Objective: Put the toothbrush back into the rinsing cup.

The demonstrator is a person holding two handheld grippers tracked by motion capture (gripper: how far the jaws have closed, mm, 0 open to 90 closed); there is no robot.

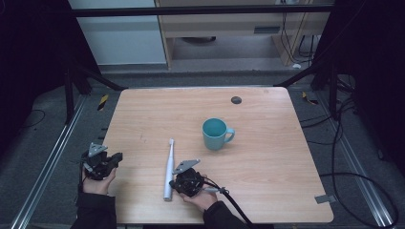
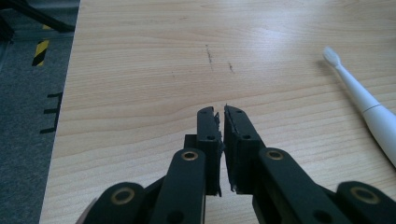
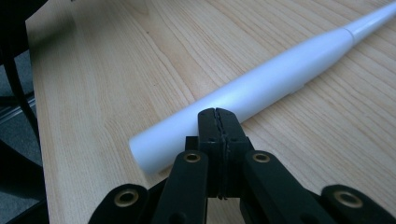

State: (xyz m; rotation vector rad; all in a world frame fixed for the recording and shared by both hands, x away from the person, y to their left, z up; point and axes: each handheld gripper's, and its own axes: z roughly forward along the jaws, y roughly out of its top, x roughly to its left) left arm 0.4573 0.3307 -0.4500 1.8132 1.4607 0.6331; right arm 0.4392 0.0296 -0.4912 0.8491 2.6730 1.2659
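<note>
Nothing was lifted yet: the white toothbrush [image 1: 168,169] lay flat on the bench [image 1: 267,181], the teal mug [image 1: 216,133] apart. The right gripper [image 3: 218,114] sat closed beside its handle (empty), the left gripper [image 2: 219,112] nearly closed, idle.

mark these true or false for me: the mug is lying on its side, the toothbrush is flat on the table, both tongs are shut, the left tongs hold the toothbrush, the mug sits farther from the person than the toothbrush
1. The teal mug lies on its side. False: it stands upright, handle to the right.
2. The white toothbrush lies flat on the table. True.
3. The left tongs and right tongs are shut. True.
4. The left tongs hold the toothbrush. False: they are empty, off to its left.
5. The mug sits farther from the person than the toothbrush. True.
</note>
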